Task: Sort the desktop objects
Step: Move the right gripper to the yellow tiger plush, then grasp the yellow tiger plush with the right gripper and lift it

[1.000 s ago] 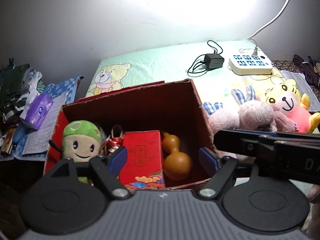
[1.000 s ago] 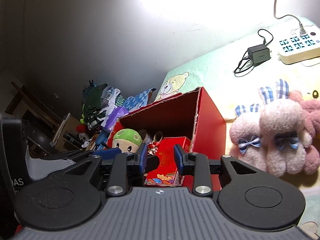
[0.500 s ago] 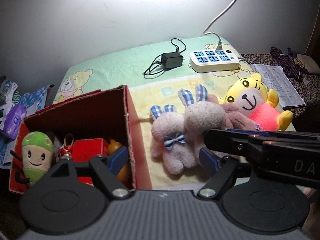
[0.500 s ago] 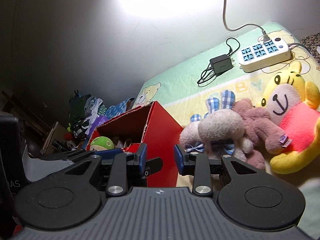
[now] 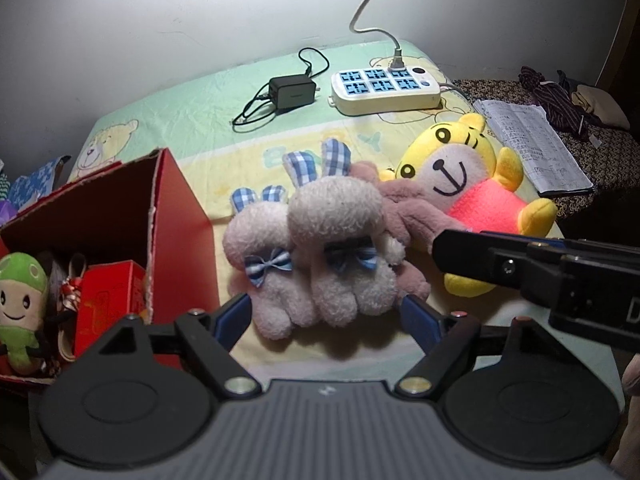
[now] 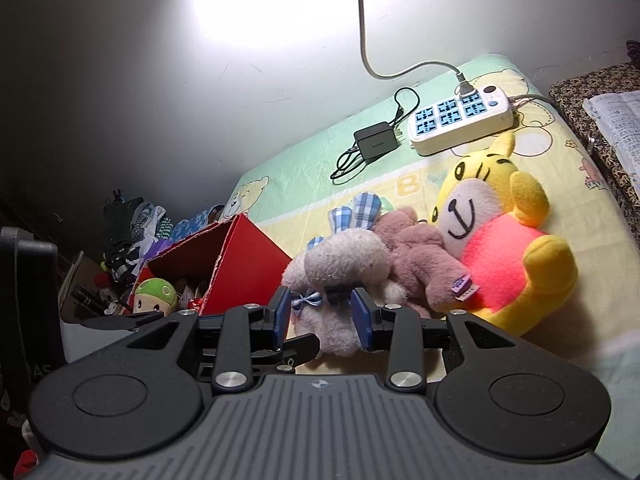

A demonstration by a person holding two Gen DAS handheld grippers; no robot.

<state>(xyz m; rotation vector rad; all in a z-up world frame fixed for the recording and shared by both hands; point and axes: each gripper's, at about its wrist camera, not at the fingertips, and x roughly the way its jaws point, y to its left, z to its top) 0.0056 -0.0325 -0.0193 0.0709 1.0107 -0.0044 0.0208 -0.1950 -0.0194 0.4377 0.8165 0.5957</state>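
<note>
Table point(image 5: 192, 92) covered with a green and yellow bear-print cloth, set against a pale wall, lit from above.

Red cardboard box point(image 5: 176, 216) at the table's left edge, open on top. Inside: green-capped plush doll point(image 5: 20, 300) at the left, small red packet point(image 5: 108, 300) toward the right wall, a bit of ribbon between them.

Yellow tiger plush point(image 5: 472, 184) in a pink shirt lies on its back near the table's right edge. A mauve plush point(image 5: 408, 216) lies against its left side, touching.

Two pale bunny plushes point(image 5: 312, 256) with blue checked ears and blue bows lie side by side at the front middle of the table, just beside the box, the right one touching the mauve plush.

White power strip point(image 5: 386, 88) at the back right, cord plugged in. Black charger point(image 5: 292, 90) with coiled cable just to its left.

Printed papers point(image 5: 528, 140) lie past the right edge, on a dark patterned surface.

Left claw point(image 5: 326, 318): open wide, empty, fingers spanning the feet of both bunnies, contact not clear.

Right claw point(image 6: 320, 314): partly open, nothing gripped, low in front of the bunnies; its black body crosses the right of the left wrist view.
</note>
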